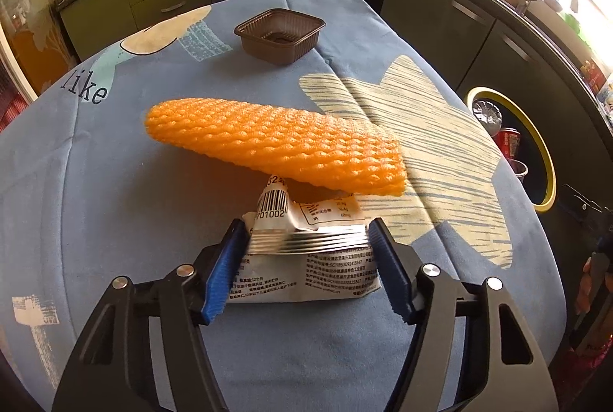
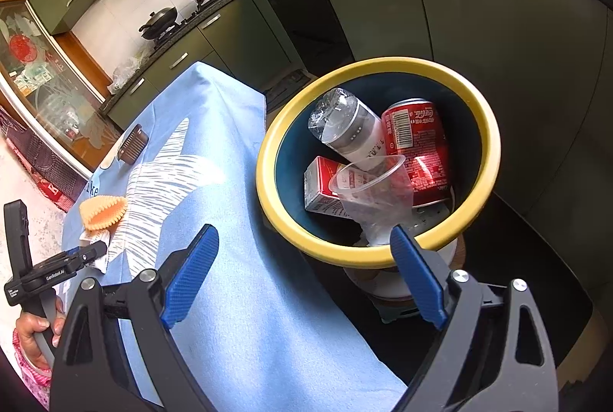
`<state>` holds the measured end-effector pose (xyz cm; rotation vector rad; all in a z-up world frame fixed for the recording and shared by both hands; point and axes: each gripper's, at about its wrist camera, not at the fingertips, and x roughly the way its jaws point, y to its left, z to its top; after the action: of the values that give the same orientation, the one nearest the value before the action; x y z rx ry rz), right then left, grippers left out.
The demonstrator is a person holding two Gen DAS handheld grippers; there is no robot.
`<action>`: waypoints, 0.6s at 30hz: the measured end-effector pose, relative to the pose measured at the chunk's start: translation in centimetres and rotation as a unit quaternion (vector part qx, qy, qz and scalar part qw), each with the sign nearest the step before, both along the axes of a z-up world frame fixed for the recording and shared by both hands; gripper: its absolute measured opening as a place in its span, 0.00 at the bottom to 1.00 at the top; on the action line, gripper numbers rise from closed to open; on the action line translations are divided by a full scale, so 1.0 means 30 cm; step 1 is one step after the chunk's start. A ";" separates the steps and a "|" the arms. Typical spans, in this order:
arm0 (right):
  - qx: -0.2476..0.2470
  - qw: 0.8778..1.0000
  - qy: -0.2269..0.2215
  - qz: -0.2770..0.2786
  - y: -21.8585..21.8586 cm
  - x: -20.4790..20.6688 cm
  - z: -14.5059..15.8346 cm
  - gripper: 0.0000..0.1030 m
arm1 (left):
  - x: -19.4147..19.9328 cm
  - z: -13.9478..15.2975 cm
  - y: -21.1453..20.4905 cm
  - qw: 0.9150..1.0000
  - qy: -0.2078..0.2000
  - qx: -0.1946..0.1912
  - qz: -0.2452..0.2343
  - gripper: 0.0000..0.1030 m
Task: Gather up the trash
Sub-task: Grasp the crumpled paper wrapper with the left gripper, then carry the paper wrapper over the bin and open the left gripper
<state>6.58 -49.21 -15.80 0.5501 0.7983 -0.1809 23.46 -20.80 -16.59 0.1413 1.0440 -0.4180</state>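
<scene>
My left gripper [image 1: 306, 235] is shut on a white snack wrapper [image 1: 306, 274] with a barcode, its blue pads [image 1: 224, 270] pressing both sides so the foil edge buckles up. The wrapper rests on the blue tablecloth [image 1: 115, 201]. An orange foam net [image 1: 276, 143] lies just beyond, over the wrapper's far end. In the right wrist view my right gripper [image 2: 302, 232] is open and holds nothing, hovering over the table edge beside the yellow-rimmed bin [image 2: 264, 178]. The left gripper [image 2: 86, 255], wrapper and orange net [image 2: 103, 210] show small at the far left there.
A brown plastic tray [image 1: 279, 34] stands farther back on the table. The bin [image 1: 546, 163] sits off the table's right side and holds a clear bottle [image 2: 352, 128], a red can [image 2: 417, 147], a red carton [image 2: 318, 182] and a clear cup [image 2: 371, 189]. Dark kitchen cabinets [image 2: 498, 48] ring the room.
</scene>
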 end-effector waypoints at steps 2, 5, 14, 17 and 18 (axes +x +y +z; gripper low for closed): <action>0.000 1.000 -0.002 0.000 -0.001 0.000 0.002 0.84 | -0.022 0.005 0.009 1.000 0.002 0.000 -0.006 0.63; 0.001 1.000 -0.002 0.001 -0.001 -0.002 0.001 0.84 | -0.063 0.021 0.018 1.000 0.002 -0.003 -0.018 0.63; 0.005 1.000 -0.009 0.005 -0.007 -0.004 0.002 0.84 | -0.189 0.140 -0.029 0.997 -0.022 -0.023 -0.064 0.63; 0.004 1.000 -0.017 -0.009 -0.037 -0.025 0.012 0.84 | -0.211 0.182 -0.102 0.995 -0.031 -0.032 -0.095 0.63; 0.003 1.000 -0.020 -0.017 -0.053 -0.038 0.016 0.84 | -0.217 0.192 -0.134 0.993 -0.034 -0.032 -0.106 0.63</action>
<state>5.44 -50.81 -15.33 0.5723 0.7517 -0.1982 16.95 -24.81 -10.83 0.2079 0.9513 -0.6347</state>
